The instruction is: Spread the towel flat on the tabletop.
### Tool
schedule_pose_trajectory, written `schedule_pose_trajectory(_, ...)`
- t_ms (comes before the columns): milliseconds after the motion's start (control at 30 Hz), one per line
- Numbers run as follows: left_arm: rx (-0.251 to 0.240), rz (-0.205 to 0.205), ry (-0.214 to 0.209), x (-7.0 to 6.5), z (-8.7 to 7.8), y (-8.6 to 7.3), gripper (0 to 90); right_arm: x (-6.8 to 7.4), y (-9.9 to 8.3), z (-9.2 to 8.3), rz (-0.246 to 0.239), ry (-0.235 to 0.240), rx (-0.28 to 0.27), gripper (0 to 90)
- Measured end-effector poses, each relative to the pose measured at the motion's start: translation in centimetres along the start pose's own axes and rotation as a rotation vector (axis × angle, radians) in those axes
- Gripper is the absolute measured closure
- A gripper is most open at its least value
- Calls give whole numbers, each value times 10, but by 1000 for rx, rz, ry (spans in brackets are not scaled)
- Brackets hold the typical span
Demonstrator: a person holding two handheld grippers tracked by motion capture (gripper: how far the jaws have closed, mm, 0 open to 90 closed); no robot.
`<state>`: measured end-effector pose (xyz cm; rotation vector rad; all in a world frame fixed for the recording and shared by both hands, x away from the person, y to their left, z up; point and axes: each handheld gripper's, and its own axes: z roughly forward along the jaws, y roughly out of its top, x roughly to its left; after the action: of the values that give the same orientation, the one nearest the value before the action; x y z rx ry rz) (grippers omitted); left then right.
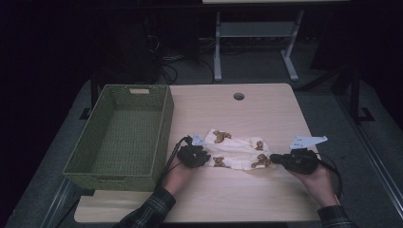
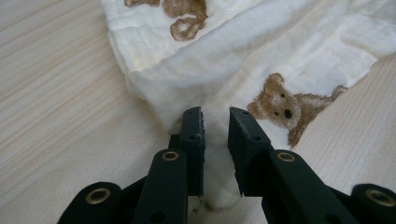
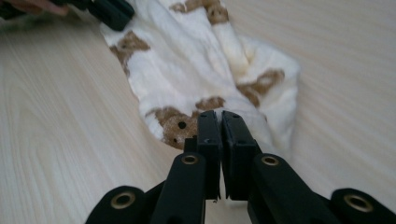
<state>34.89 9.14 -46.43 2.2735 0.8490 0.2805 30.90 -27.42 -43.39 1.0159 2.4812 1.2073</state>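
high view green basket (image 1: 124, 137), left tongs (image 2: 215, 116) pinching bear-print cloth (image 2: 261, 60)

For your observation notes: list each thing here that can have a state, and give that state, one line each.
cloth: crumpled on the table, gripped at both ends
basket: upright, empty
left gripper: closing, cloth between the jaws
right gripper: shut on cloth

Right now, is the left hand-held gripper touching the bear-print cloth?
Touching. In the left gripper view, a fold of the bear-print cloth sits between the jaws of the left hand-held gripper, its edge against the inner pads.
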Motion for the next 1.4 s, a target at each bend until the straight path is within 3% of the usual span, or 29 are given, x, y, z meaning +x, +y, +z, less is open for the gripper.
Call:
schedule_pose_trajectory(167,2,15,3,0,0,0,749,-4,22,15,-23,7,1,854)
schedule_pose_trajectory(333,4,20,5,0,0,1,749,-19,36,37,-1,-46,-11,761)
schedule_pose_trajectory(467,5,21,3,0,0,1,749,-25,39,34,7,-81,-25,736)
schedule_pose_trajectory(867,9,21,2,-1,0,1,749,-5,15,-4,-7,-95,-25,728)
schedule_pose_trajectory(1000,9,24,6,-1,0,1,761,-4,0,-4,15,-83,6,710)
schedule_pose_trajectory(1067,17,20,-4,-1,0,2,818,-4,-8,0,25,-77,30,680)
schedule_pose_trajectory(1167,30,28,-13,-2,0,3,876,-3,-15,7,31,-103,70,634)
schedule_pose_trajectory(1233,32,30,-12,-2,0,3,884,-4,-18,11,37,-107,87,675)
schedule_pose_trajectory(1333,41,27,-16,-3,0,4,892,-6,-19,14,43,-91,94,862)
schedule_pose_trajectory(1400,54,23,-30,-3,-2,4,893,-7,-19,13,47,-84,95,885)
